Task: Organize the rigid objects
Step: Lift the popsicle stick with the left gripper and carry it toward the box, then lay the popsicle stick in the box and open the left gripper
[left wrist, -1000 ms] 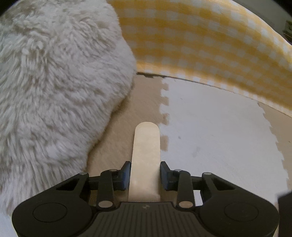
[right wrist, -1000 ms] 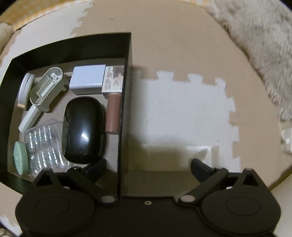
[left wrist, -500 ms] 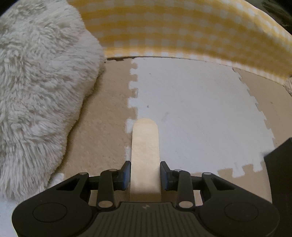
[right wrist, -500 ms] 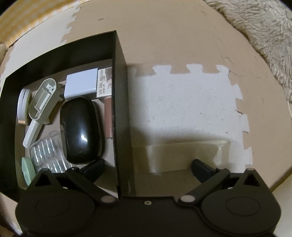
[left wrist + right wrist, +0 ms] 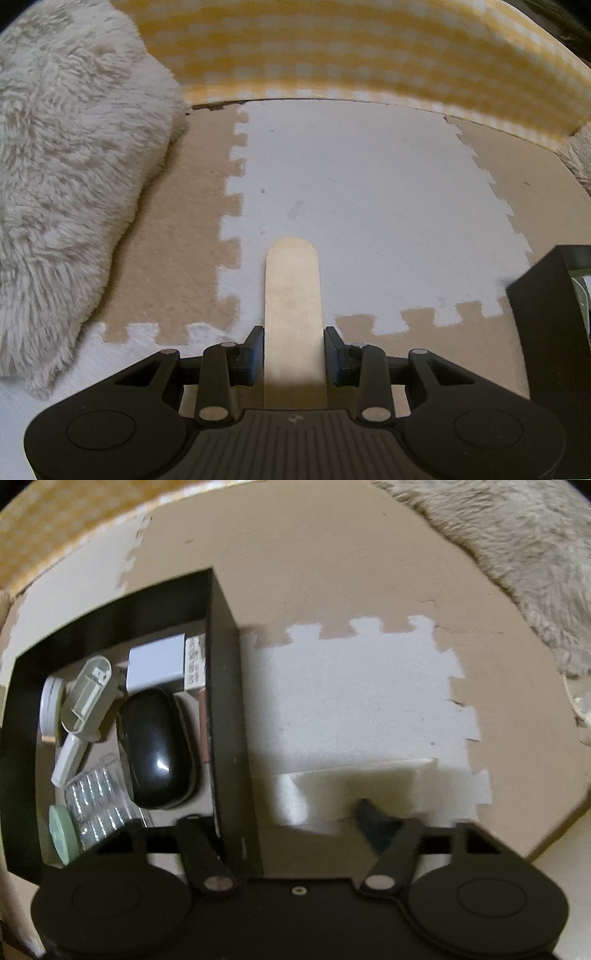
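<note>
Two grippers near box (image 5: 229, 716): left gripper (image 5: 294, 352) clamps stick (image 5: 292, 295), likely boxing next; right gripper (image 5: 284, 812) closing astride box wall.

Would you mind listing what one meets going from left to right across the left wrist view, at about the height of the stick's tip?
Fluffy cream rug → beige mat tile → white mat tile with the wooden stick over it → black box at the right edge.
</note>
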{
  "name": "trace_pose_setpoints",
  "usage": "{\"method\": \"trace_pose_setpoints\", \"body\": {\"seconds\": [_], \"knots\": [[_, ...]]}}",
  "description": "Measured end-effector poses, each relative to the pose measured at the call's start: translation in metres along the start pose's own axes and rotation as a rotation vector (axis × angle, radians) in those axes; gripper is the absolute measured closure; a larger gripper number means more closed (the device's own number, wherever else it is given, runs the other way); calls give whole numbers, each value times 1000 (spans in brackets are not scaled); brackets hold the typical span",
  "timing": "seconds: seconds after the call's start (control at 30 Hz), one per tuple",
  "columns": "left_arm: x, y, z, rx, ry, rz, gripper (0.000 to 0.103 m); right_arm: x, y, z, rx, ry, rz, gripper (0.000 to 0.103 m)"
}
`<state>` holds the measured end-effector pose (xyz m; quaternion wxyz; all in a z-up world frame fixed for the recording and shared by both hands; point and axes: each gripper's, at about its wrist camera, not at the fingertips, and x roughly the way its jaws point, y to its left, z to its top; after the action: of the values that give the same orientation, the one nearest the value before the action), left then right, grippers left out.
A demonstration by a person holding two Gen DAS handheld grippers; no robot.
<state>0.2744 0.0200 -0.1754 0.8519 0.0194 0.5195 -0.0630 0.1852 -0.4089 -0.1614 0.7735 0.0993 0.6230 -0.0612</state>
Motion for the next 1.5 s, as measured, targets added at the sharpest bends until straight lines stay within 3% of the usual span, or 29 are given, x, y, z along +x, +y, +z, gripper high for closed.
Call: {"method": "trace_pose_setpoints", "body": {"seconds": [0.07,0.13,0.23,0.43,0.63,0.93,1.13,1.23,1.43,1.5], "knots": [[-1,-4,-2,1,2,-9,68,-2,4,-1,-28,-3,10,55],[-3,-8,-5,-4,7,-15,68,-5,10,0,-53,-4,34,76],[-6,-15,-8,-6,20,-33,68,-5,23,-1,-109,-8,39,97],[-13,-25,-13,-79,31,-86,68,-5,26,-3,-128,-16,27,98],[-45,-39,-4,-110,-68,-140,68,-2,32,-9,-128,-32,25,98],[-94,-88,-1,-115,-184,-321,68,-2,31,-12,-134,-28,24,98],[-104,-140,-18,-116,-161,-427,68,-2,33,-11,-135,-24,26,98],[-99,-168,-29,-12,-126,-464,68,-2,31,-10,-131,-26,32,98],[-97,-208,-29,348,-145,-480,68,-1,27,-10,-122,-26,45,97],[-94,-217,-31,466,-152,-444,68,-2,27,-10,-122,-26,45,97]]}}
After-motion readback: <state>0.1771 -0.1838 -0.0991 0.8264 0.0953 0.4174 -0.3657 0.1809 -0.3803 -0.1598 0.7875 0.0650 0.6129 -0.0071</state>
